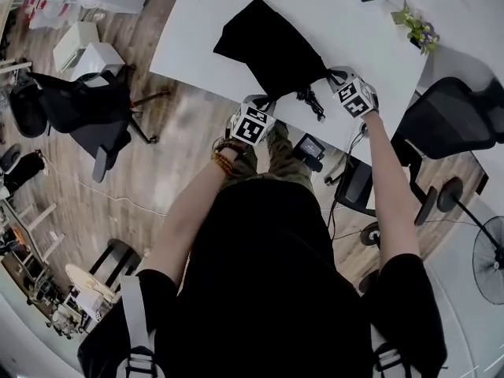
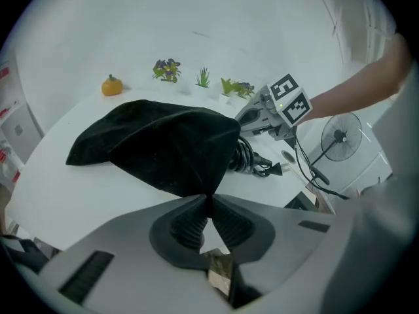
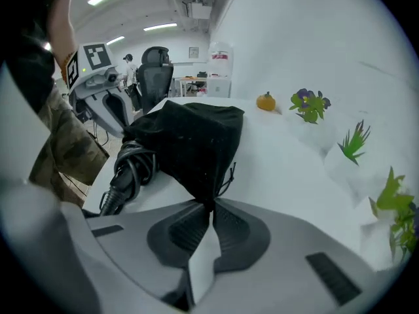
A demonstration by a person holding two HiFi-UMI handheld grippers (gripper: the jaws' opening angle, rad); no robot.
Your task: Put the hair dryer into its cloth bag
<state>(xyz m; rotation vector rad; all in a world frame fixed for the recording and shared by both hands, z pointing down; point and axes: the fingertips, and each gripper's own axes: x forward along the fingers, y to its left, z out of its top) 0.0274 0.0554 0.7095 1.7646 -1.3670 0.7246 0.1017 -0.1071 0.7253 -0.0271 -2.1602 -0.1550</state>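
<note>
A black cloth bag (image 1: 268,46) lies on the white table (image 1: 346,30), bulging near its open end. A coiled black cable with a plug (image 1: 311,101) spills out of that end; the dryer's body is hidden inside. My left gripper (image 2: 209,198) is shut on the bag's (image 2: 163,146) near rim, pinching a fold of cloth. My right gripper (image 3: 211,205) is shut on the opposite rim of the bag (image 3: 193,139), beside the cable (image 3: 127,169). In the head view the left gripper (image 1: 264,105) and right gripper (image 1: 339,81) flank the bag's mouth at the table's front edge.
Small potted plants (image 1: 417,26) and an orange ornament (image 2: 112,85) stand along the table's far side. Black office chairs (image 1: 453,120) stand beside the table, a floor fan (image 1: 484,258) stands at the right, and the person's legs are under the front edge.
</note>
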